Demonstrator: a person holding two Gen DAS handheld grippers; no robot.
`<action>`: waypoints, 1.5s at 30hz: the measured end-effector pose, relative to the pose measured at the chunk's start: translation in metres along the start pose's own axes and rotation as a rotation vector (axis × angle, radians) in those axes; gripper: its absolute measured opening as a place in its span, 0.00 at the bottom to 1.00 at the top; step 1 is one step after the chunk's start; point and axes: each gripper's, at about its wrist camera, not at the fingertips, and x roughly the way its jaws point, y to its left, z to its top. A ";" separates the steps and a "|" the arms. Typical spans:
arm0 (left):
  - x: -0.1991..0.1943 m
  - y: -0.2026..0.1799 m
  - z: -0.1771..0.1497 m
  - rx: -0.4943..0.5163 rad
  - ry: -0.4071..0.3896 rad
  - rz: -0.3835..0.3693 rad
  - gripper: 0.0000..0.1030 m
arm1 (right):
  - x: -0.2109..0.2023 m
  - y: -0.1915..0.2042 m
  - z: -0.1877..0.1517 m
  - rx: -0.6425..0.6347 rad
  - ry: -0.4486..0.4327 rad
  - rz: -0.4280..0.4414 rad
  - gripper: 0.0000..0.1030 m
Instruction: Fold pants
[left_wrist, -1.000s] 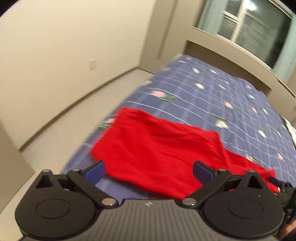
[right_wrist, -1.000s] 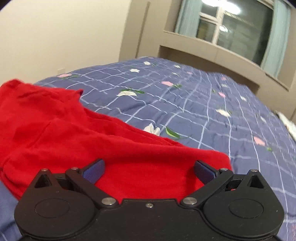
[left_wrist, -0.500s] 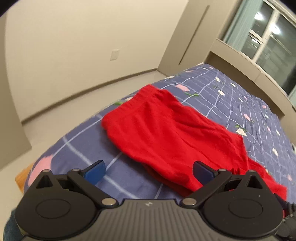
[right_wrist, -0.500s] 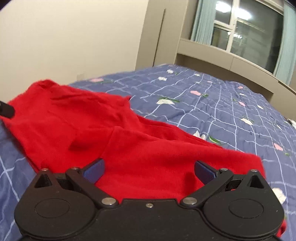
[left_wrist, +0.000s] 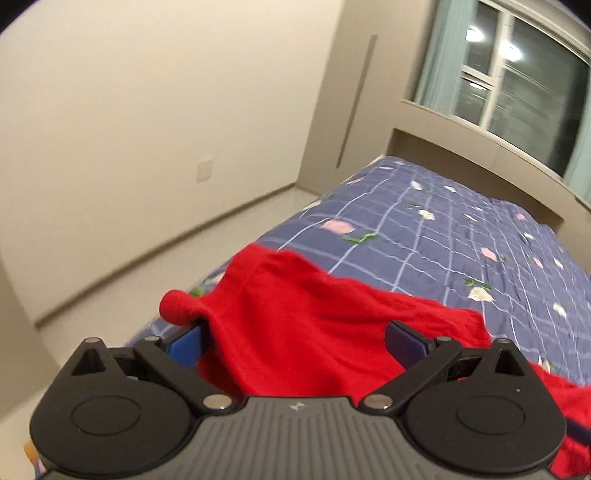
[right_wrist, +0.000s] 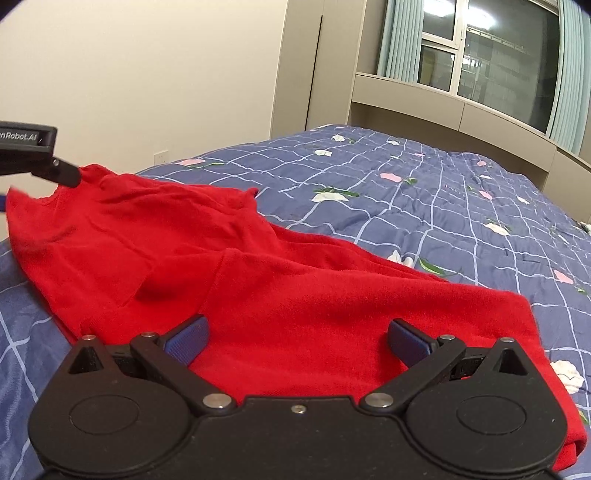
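Right wrist: red pants (right_wrist: 295, 295) lengthwise left-to-right

bed (right_wrist: 424, 206): blue checked floral cover | on it: red pants (right_wrist: 258, 280), spread, rumpled

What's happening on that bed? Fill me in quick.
A person is folding red pants on a bed with a blue floral bedspread, using a hand-held gripper in each hand. The left hand-held gripper is open at one end of the pants, with a bunched corner of the fabric draped over one of its fingers. The right hand-held gripper is open and hovers low over the other end. No grip has closed yet.
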 end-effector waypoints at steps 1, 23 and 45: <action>-0.001 -0.003 -0.001 0.019 -0.006 -0.008 1.00 | 0.000 0.000 0.000 -0.002 -0.001 -0.002 0.99; 0.012 0.086 -0.028 -0.519 0.009 -0.180 0.69 | 0.001 -0.003 -0.001 0.019 0.000 0.014 1.00; 0.016 0.078 -0.024 -0.548 0.025 -0.100 0.06 | 0.002 -0.008 0.000 0.048 0.006 0.037 1.00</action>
